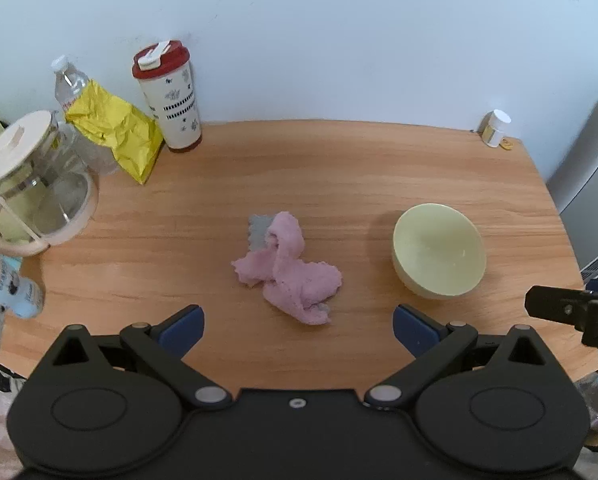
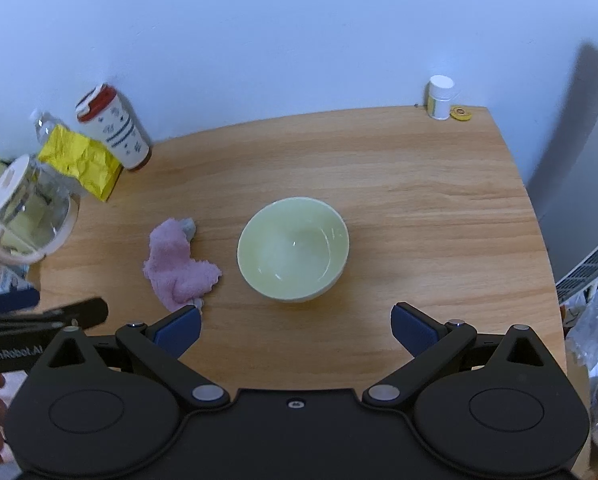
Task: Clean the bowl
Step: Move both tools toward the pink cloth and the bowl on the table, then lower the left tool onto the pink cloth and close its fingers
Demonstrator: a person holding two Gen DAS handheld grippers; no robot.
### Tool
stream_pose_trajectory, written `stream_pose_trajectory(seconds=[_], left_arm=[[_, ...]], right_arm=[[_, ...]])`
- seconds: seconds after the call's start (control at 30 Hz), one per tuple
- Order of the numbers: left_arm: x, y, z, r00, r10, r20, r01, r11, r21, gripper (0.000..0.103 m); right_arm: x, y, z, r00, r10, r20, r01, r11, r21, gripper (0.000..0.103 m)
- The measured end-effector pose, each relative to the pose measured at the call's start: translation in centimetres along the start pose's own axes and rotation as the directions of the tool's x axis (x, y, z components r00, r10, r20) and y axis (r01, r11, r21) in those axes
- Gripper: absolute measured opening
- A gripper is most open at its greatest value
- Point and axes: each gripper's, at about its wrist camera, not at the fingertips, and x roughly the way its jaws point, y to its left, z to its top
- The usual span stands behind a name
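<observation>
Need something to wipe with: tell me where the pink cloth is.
The pink cloth lies crumpled mid-table, left of the green bowl, straight ahead of the open left gripper.

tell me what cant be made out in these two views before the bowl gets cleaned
- Print on the small white-capped jar: too small, both views.
- Grey item under the crumpled pink cloth: mostly covered by the cloth.
- Dirt in the pale green bowl: none visible; glare leaves it unsure.
- Light blue printed container: cut off by left wrist view's edge.
</observation>
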Motion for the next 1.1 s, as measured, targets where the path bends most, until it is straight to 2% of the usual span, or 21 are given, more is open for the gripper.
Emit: stream_pose_trajectory(seconds=[0.1,0.17,0.27,0.37,0.5,0.6,0.73,0.87,1.1], left_arm=[[-0.3,0.4,-0.1,1.000,0.007,0.015,-0.006,1.000,-0.014,0.103],[-0.5,0.6,-0.1,1.000,0.013,0.023,-0.012,1.000,-0.021,0.103],[-0.6,0.7,0.0,1.000,0.018,0.025,-0.017,0.999,-0.029,0.103],[-0.8,0.8,0.0,0.999,0.017,0.033,-0.016,0.999,-0.029,0.103],[-1.2,0.7,0.0,0.999,0.015,0.044,-0.014,1.000,-0.020,0.103],[-1.4,0.8,0.1,0.998,0.043,0.050,-0.042,0.999,-0.022,0.103],[-1.4,1.4,0.2,0.998,0.041,0.055,-0.039,0.998,-0.045,0.103],[-1.2,1.8,0.3,0.999,0.017,0.049,-0.015,0.999,-0.053,0.103],[-0.5,2.6,0.8,0.999,-0.007,0.034,0.009,0.999,-0.044,0.103]], right_arm=[[-0.3,-0.6,0.0,1.000,-0.008,0.007,0.008,0.999,0.033,0.103],[-1.3,-1.2,-0.2,0.998,0.011,0.054,-0.015,0.996,0.084,0.103],[-2.6,-1.4,-0.3,0.994,0.000,0.113,-0.010,0.996,0.084,0.103],[-3.3,-0.4,-0.4,0.988,-0.057,0.140,0.054,0.998,0.029,0.103],[-4.0,0.8,-0.6,0.981,-0.084,0.173,0.095,0.994,-0.054,0.103],[-4.2,1.3,-0.6,0.983,-0.055,0.176,0.075,0.992,-0.104,0.103],[-4.4,1.4,-0.6,0.988,-0.036,0.152,0.056,0.990,-0.127,0.103],[-4.3,0.5,-0.6,0.990,0.001,0.138,0.007,0.998,-0.062,0.103],[-3.7,-1.0,-0.5,0.993,0.004,0.117,-0.011,0.998,0.061,0.103]])
